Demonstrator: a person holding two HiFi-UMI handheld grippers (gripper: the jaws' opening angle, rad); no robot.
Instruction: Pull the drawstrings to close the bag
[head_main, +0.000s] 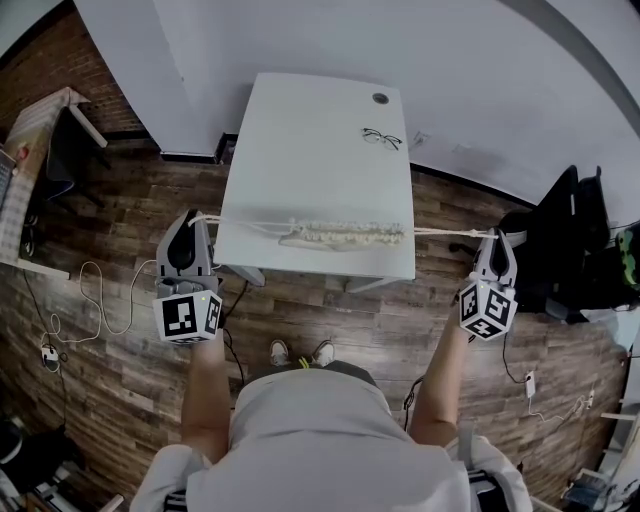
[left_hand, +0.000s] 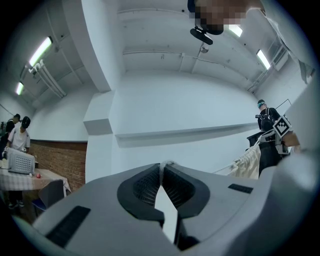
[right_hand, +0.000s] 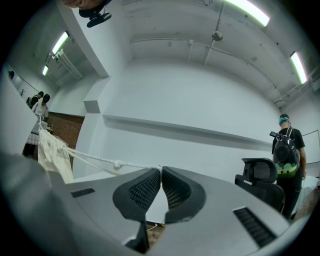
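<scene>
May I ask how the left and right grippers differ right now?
The left gripper hangs beside the table's left edge; the right gripper stands well clear of its right edge. A knot shows by the right gripper's jaws, none by the left gripper's. Both are shut on a drawstring.

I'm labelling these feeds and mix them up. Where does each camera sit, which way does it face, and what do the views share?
Head view: on the person's head, looking steeply down at the white table, the bag, left gripper and right gripper; forearms, torso, shoes show.
Left gripper view: on the left gripper, looking roughly level along jaws shut on the left drawstring toward a white wall; head camera overhead.
Right gripper view: on the right gripper, facing the same wall, jaws shut on the right drawstring.
Shared: all three show the bag.
</scene>
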